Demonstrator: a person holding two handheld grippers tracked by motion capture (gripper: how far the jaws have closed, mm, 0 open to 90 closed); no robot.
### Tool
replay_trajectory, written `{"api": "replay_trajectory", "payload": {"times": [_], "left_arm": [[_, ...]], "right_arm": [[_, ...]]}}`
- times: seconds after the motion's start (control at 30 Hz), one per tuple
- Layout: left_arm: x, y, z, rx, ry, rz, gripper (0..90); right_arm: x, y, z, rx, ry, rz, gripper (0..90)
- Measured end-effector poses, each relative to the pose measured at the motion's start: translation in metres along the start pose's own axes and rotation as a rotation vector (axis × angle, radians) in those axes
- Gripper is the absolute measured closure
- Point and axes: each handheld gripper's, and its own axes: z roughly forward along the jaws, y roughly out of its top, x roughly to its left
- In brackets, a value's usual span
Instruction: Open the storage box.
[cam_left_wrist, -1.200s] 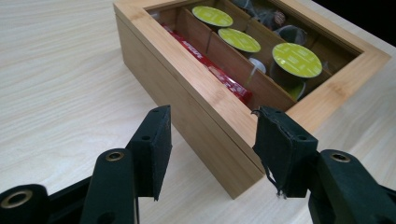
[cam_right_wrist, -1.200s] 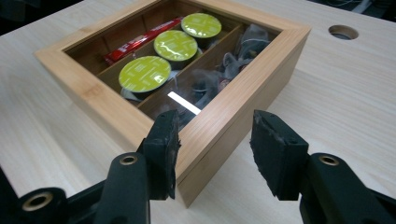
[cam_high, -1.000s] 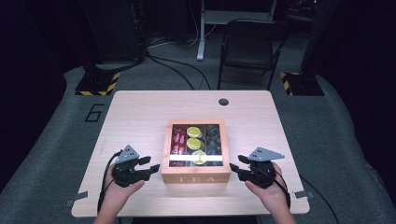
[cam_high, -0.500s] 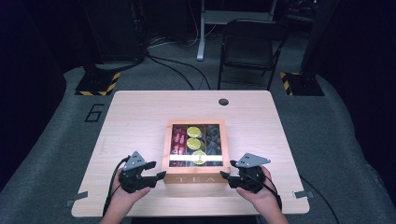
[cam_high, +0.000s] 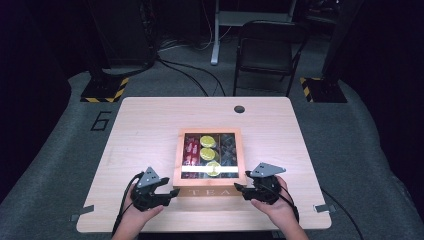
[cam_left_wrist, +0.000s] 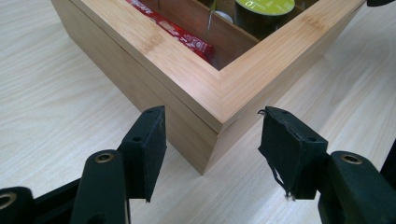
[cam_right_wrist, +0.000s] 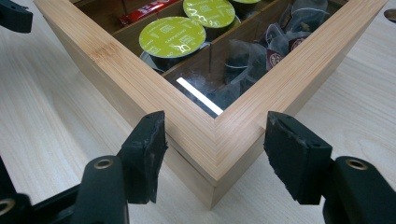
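Table (cam_high: 150, 125) of pale wood carries a square bamboo tea box with a glass-paned lid (cam_high: 209, 178), set toward the near edge, its front panel lettered TEA facing the person. Inside, under the glass, sit green-topped round capsules (cam_right_wrist: 173, 36), red sachets (cam_left_wrist: 180, 31) and dark wrapped tea bags (cam_right_wrist: 275, 46). A black left gripper (cam_high: 167, 194) stands at the box's near left corner, a black right gripper (cam_high: 242, 189) at its near right corner, each about equally close. Both sets of fingers have just been opening and now stand released: in each gripper view a corner of the box points straight between the fingers (cam_left_wrist: 149, 140), whose pads clear the wood on either side. The box lies directly ahead of both, so any lift or lid move likely turns on those two front corners.
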Motion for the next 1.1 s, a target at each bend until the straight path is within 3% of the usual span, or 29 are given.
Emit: {"api": "replay_trajectory", "payload": {"times": [0.63, 0.8, 0.83, 1.1], "left_arm": [[0.001, 0.001, 0.013, 0.027, -0.011, 0.003, 44.5], [0.0, 0.003, 0.016, 0.041, -0.005, 0.023, 45.4], [0.0, 0.003, 0.016, 0.044, -0.009, 0.025, 45.4], [0.0, 0.004, 0.016, 0.05, -0.005, 0.028, 45.3]], "right_arm": [[0.001, -0.006, 0.002, 0.013, -0.003, -0.005, 34.6], [0.002, -0.01, 0.004, 0.046, -0.015, -0.023, 38.6], [0.003, -0.011, 0.006, 0.065, -0.032, -0.05, 40.3], [0.003, -0.014, 0.006, 0.058, -0.023, -0.043, 42.6]]}}
